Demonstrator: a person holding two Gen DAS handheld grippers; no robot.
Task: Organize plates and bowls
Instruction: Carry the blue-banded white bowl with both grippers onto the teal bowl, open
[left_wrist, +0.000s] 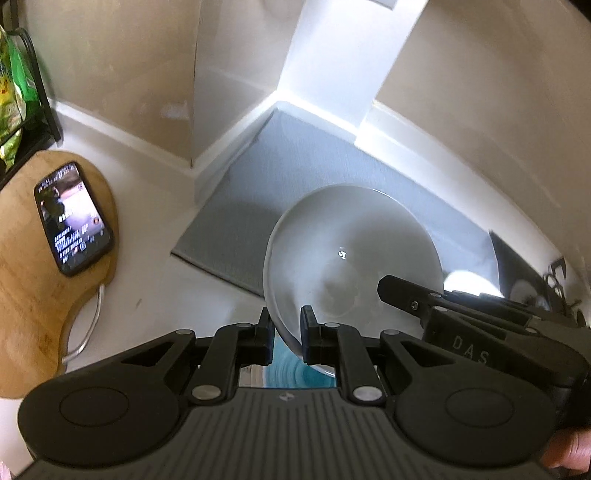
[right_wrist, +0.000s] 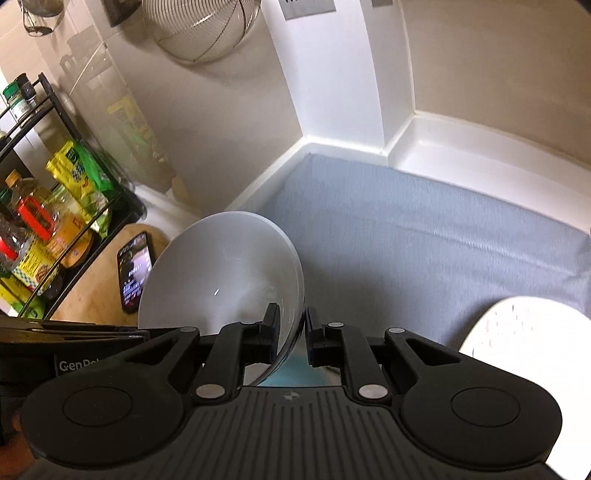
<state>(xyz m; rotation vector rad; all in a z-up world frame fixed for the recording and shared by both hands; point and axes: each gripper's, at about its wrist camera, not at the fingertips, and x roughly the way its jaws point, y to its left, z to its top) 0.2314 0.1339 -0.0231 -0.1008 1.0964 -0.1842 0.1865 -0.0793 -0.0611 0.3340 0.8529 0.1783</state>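
Ribbed grey mat (right_wrist: 424, 229) under a smooth round white bowl (left_wrist: 351, 254), rim pinched between left hand-held gripper (left_wrist: 286, 334) and right hand-held gripper (right_wrist: 291, 334)

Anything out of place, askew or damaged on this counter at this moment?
No damage or spill shows. The white bowl is tipped, gripped at its rim by both the left gripper and right gripper. The one oddity: a phone, screen lit, lying on the wooden cutting board.
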